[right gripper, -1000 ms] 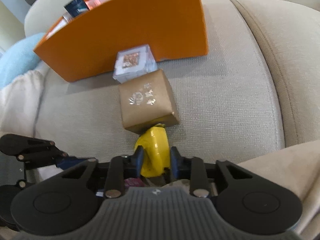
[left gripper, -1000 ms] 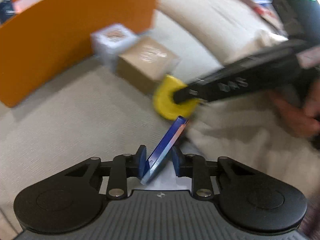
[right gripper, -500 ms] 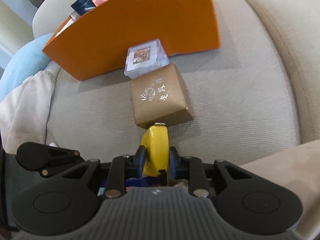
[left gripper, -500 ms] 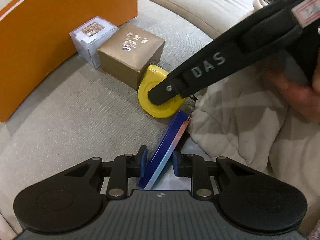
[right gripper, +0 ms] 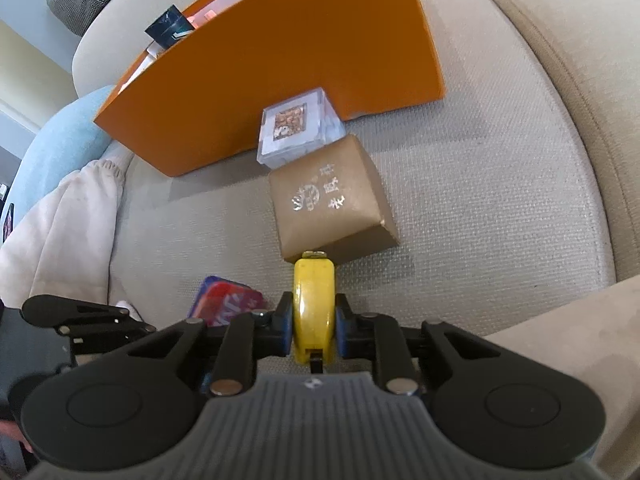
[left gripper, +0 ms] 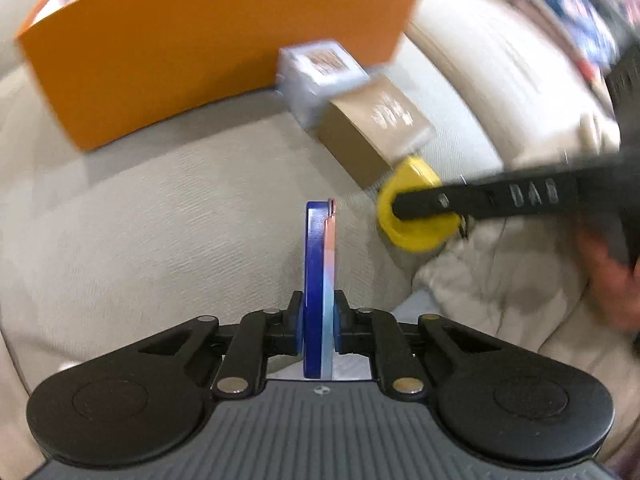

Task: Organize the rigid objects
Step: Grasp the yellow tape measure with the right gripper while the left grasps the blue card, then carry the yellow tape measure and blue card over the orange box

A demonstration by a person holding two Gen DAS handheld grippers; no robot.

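Left gripper: jaws fully closed on a flat blue tin, held on edge and upright, blue pads pressing both faces, the tin's far end raised over the beige sofa cushion. In the right wrist view, the same tin at about 8 o'clock from the yellow item, red and blue printed face showing, left gripper's black linkage just beside it.

Right gripper: jaws closing on a yellow tape measure, pads against both of its sides, the tape measure standing on edge, its metal tip touching the near face of a brown paper-wrapped box. From the left wrist view, tape measure at 2 o'clock from the tin, with the right gripper's black finger across it and a hand blurred at the right edge.

At 12 o'clock from the brown box, touching it, a clear plastic cube with a printed top. Behind the cube, at 12 o'clock again, an open orange box with a dark card poking above its rim. All on the sofa cushion. Pale cloth bunched at 9 o'clock, a light blue cushion beyond it.
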